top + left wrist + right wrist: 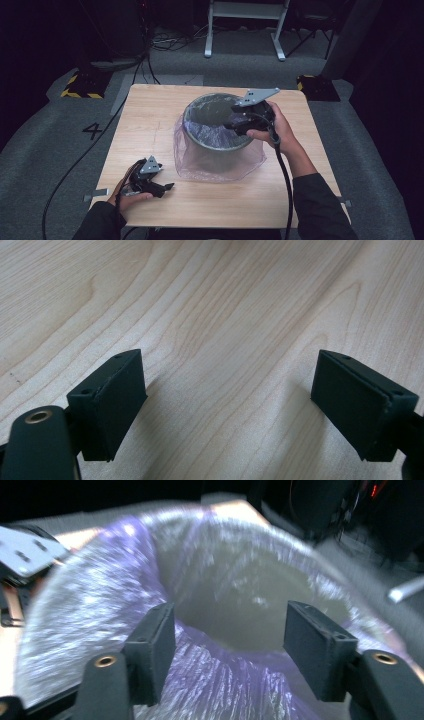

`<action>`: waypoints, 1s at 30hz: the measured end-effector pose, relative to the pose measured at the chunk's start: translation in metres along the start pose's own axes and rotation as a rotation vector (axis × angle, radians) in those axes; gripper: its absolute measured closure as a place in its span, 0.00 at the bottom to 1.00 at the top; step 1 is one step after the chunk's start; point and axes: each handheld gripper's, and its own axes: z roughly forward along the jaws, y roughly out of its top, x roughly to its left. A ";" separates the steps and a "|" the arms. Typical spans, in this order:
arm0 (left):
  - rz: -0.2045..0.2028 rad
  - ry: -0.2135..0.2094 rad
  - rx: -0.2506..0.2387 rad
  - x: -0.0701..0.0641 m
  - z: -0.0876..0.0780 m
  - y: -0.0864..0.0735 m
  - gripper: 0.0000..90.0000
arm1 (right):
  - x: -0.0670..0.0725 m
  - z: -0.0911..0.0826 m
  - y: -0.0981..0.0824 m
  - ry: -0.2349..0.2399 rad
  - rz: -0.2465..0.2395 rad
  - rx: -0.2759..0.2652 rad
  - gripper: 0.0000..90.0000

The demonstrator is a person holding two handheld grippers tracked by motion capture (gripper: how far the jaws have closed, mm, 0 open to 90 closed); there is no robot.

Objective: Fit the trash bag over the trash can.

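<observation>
- Light wood-grain square tabletop [150,115]: carries all work items; the near-left area under the left claw is bare.
- Round dark grey metal bin [216,121]: stands upright near the middle of the tabletop, slightly to the right.
- Thin translucent purple plastic bag liner [200,162]: tucked inside the bin, with its upper part turned out over the rim and draped down the outside wall, pooling on the tabletop at the near side. In the right gripper view, the liner [90,610] covers the rim on the near side.
- Right claw [235,122]: held above the bin's right rim, pointing toward the opening. The jaws stand part-way apart; liner film lies below them, and no pad presses on it.
- Left claw [167,187]: rests at the near-left of the tabletop, well apart from the bin. The jaws are spread wide with nothing between them.
- Step in hand, as judged: fitting the liner over the bin rim.
- Next move, as judged: lower the right claw to the rim, pinch one layer of film, and draw it outward evenly; the left claw may be needed to steady the bin.
</observation>
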 end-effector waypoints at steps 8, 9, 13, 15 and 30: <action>-0.001 -0.002 -0.001 0.000 0.000 0.000 0.15 | -0.005 0.024 -0.002 0.000 0.046 0.134 0.50; -0.002 -0.002 -0.002 0.000 0.000 0.000 0.15 | -0.005 0.026 -0.002 -0.007 0.048 0.157 0.50; -0.001 -0.002 -0.002 0.000 0.000 0.000 0.15 | -0.007 0.031 -0.005 0.002 0.083 0.215 0.46; -0.001 -0.002 -0.002 0.000 0.000 0.000 0.15 | -0.007 0.034 -0.006 0.001 0.079 0.236 0.42; 0.000 -0.001 -0.001 0.000 0.000 0.000 0.15 | -0.002 -0.026 -0.018 -0.066 0.085 -0.006 0.23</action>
